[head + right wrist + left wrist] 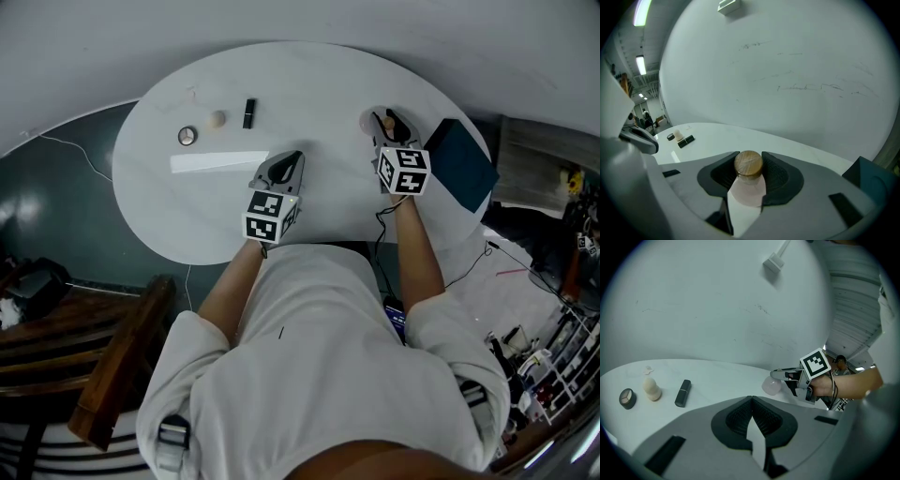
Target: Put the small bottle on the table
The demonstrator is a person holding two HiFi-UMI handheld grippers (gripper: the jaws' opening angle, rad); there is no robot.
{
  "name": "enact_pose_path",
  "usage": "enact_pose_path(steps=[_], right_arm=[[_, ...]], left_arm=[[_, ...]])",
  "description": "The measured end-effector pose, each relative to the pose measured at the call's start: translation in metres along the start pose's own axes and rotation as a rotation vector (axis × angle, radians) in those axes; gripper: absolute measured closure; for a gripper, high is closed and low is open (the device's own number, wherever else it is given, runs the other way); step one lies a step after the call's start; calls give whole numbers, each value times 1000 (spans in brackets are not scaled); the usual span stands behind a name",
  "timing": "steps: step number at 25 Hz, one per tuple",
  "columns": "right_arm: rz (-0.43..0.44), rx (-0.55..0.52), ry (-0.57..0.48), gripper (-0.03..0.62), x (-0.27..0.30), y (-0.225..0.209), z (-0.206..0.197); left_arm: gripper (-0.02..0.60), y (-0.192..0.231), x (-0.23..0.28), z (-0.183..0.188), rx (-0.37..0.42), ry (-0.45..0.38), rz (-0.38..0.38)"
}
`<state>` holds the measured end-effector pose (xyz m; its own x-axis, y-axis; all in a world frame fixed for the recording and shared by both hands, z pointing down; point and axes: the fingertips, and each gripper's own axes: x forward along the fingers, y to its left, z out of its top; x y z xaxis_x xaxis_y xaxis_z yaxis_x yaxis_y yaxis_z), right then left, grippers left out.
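The small bottle (pixel 748 193) is pale pink, its cap (pixel 749 163) wood-brown.

We count one white oval table (pixel 319 84), one small bottle (pixel 748 187) with a wooden cap, one black tube (pixel 248 112), one cream knob-shaped piece (pixel 217 119), one round tin (pixel 187 136), one dark box (pixel 464 161), and two grippers: the left gripper (pixel 751 401) and the right gripper (pixel 750 159).

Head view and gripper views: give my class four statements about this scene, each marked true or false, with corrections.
1. The bottle stands between the jaws of the right gripper. True.
2. The left gripper holds the black tube. False: its jaws are shut on nothing; the tube lies on the table.
3. The bottle has a brown cap. True.
4. The table is square. False: it is round.
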<state>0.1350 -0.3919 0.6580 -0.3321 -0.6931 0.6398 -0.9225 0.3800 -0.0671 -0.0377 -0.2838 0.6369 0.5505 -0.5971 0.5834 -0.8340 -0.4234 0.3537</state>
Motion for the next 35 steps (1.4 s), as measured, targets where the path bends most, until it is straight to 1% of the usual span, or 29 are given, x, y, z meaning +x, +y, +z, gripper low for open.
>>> enact_pose_path(steps=[4, 6, 9, 11, 15, 17, 19, 22, 25, 26, 28, 31, 35], right_arm=[[-1, 27, -15, 451, -2, 1, 2], [3, 43, -28, 422, -7, 2, 1], [1, 49, -34, 359, -18, 4, -6], [-4, 60, -33, 347, -27, 6, -12], [-16, 86, -43, 347, -48, 14, -29], [-16, 101, -61, 349, -59, 22, -37], [-11, 127, -57, 352, -69, 33, -49], [-2, 154, -34, 411, -82, 48, -65], [-21, 125, -22, 557, -93, 59, -73], [-29, 109, -16, 589, -98, 61, -75], [-31, 87, 0, 595, -105, 65, -79], [-6, 50, 26, 595, -114, 68, -85], [43, -73, 66, 595, -122, 72, -89]], left_arm=[[569, -5, 1, -1, 10, 2, -15], [569, -7, 0, -1, 14, 0, -20], [569, -8, -3, -3, 19, -3, -27], [569, -8, -5, -7, 21, 1, -30], [569, -7, -8, -18, 23, 13, -40], [569, -10, -10, -23, 30, 19, -49], [569, -14, -13, -28, 39, 25, -61], [569, -22, -15, -34, 53, 35, -86], [569, -31, -15, -39, 69, 48, -114], [569, -36, -15, -41, 74, 51, -122], [569, -45, -15, -44, 89, 59, -132], [569, -57, -15, -44, 129, 62, -129], [569, -67, -15, -42, 191, 60, -103]])
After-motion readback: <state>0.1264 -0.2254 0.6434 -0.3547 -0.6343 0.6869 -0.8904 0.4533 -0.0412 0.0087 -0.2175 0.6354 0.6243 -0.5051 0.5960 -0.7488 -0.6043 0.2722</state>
